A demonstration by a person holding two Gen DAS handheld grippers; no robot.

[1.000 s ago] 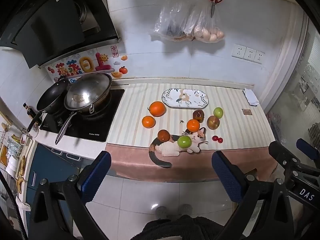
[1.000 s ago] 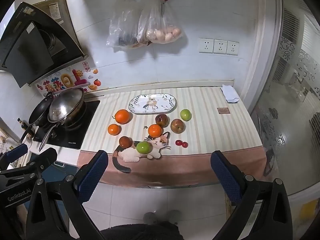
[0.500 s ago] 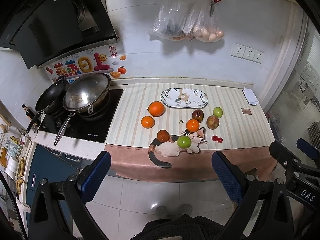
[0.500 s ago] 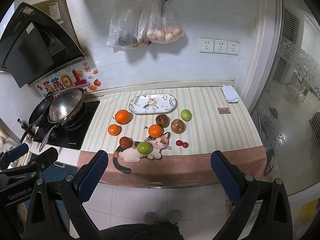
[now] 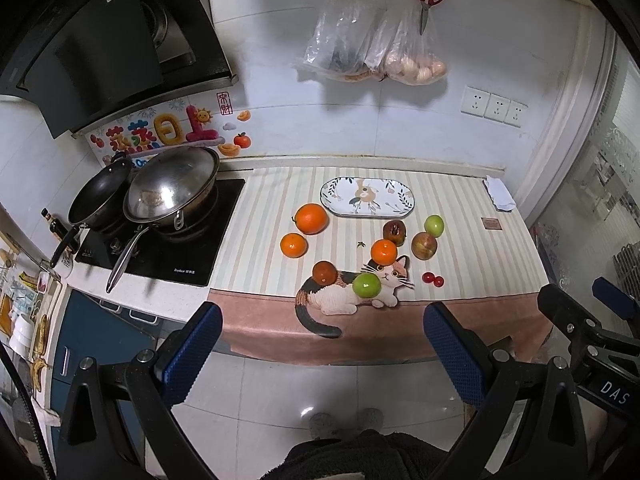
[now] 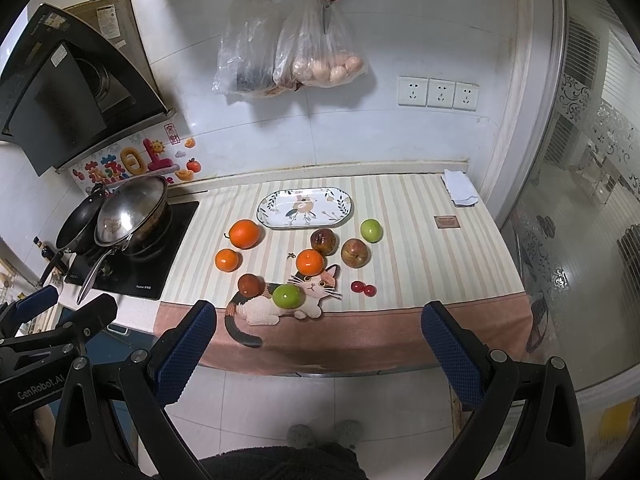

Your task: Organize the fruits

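**Fruit loose on the tabletop, nothing picked yet**

Fruit lies scattered over the middle of the tabletop (image 5: pixel 256 240), none of it on the plate (image 5: pixel 367 197), which sits empty toward the back edge. My judgement: the task is at its very start, the approach not yet begun.

Largest to smallest: the big orange (image 5: pixel 311 219) sits just left of the plate; two brownish apples (image 5: pixel 424 245) lie in front of it; three smaller oranges, two green fruits and a dark red one spread toward the front edge, the green one (image 5: pixel 366 285) and the red one resting on the cat picture; two cherries (image 5: pixel 433 278) lie near the front right.

The left hand-held gripper (image 5: pixel 320 344) and the right hand-held gripper (image 6: pixel 316 338) both hang released and empty, well back from the front edge, over the floor.

Next, one gripper likely has to reach in and close on a fruit near the plate. Round fruit may roll when nudged, and those by the front edge could drop off. The stove (image 5: pixel 168 248) and pans close off the left side; the right end and the strip beside the plate are open.
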